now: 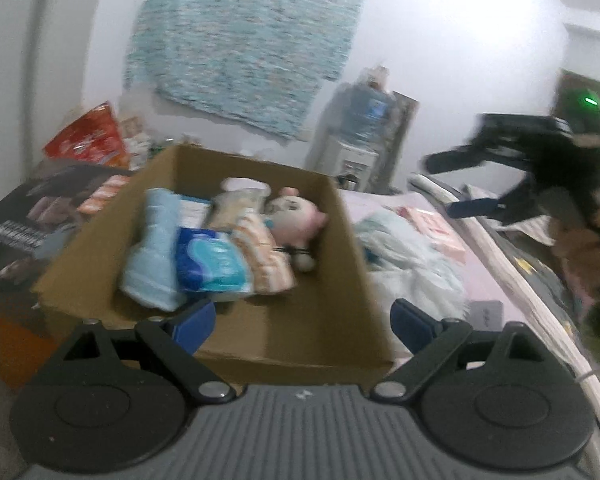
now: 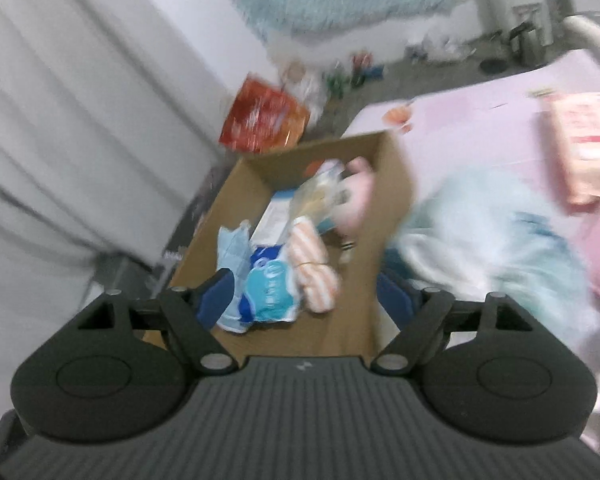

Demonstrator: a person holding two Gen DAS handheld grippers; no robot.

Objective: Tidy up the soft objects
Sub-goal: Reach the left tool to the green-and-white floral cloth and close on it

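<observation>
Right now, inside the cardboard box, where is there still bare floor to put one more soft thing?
The cardboard box has bare floor along its near wall and right wall, in front of the striped towel and the tissue pack. The left and far parts are crowded, up to the pink doll.

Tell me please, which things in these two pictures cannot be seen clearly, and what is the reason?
- Cardboard box: its floor under the packs is hidden in both views.
- Pink plush doll: partly covered by the striped cloth in the left wrist view; smeared by motion blur in the right.
- Blue tissue pack: print too blurred to read.
- Right gripper: blurred in the left wrist view; the holding hand is cut off by the edge.
</observation>
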